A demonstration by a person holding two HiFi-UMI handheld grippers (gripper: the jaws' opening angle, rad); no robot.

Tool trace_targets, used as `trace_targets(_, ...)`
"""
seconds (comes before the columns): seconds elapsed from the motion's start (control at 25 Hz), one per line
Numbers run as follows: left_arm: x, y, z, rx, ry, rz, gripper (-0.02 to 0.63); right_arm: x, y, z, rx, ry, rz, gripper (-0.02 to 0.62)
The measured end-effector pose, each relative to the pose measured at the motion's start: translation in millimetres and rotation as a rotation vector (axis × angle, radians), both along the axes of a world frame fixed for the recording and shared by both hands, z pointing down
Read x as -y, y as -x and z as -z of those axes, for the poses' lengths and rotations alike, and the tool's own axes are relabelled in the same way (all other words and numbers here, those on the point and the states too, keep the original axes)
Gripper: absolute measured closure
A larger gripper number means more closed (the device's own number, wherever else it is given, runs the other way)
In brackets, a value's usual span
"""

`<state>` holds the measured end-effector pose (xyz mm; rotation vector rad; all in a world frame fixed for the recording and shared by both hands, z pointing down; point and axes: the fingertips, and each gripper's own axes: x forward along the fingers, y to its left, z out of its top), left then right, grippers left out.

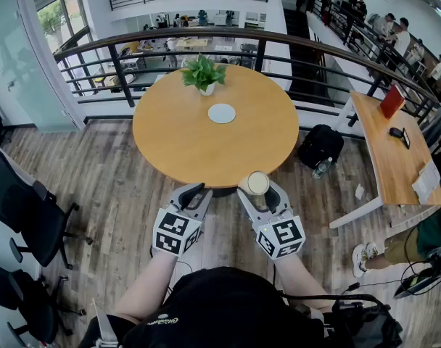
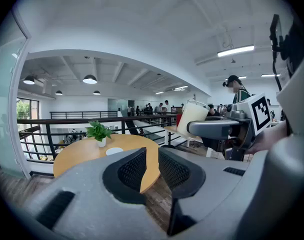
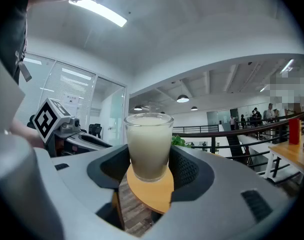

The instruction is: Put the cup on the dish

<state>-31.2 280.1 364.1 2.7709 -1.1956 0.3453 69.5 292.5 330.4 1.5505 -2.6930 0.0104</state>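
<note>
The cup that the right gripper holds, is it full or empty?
Nearly full. In the right gripper view the clear cup shows milky white liquid up to just under its rim.

The left gripper (image 1: 194, 192) and right gripper (image 1: 258, 187) are grey, with black ribbed pads (image 2: 132, 170) and black-and-white marker cubes (image 1: 175, 232); the shirt (image 1: 220, 303) is black.

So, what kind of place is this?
Probably an open office on an upper floor: a railing overlooks a lower level, black office chairs stand at the left, and a work desk at the right.
</note>
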Motion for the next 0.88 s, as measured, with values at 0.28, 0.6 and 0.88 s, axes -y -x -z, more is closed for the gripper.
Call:
trace_targets(0.28, 3, -9, 0, 0.005, 0.004, -0.001, 0.528, 4, -9, -1, 0.000, 0.011, 0.002, 0.351)
trace_targets(0.6, 6, -12, -3, 0.005, 0.016, 0.008, 0.528, 6, -7, -3, -0.031, 0.001, 0.018, 0.351)
trace_targets(0.88, 8, -19, -9, 0.010, 0.033, 0.011, 0.528, 7, -15, -4, 0.003, 0.014, 0.023, 0.351)
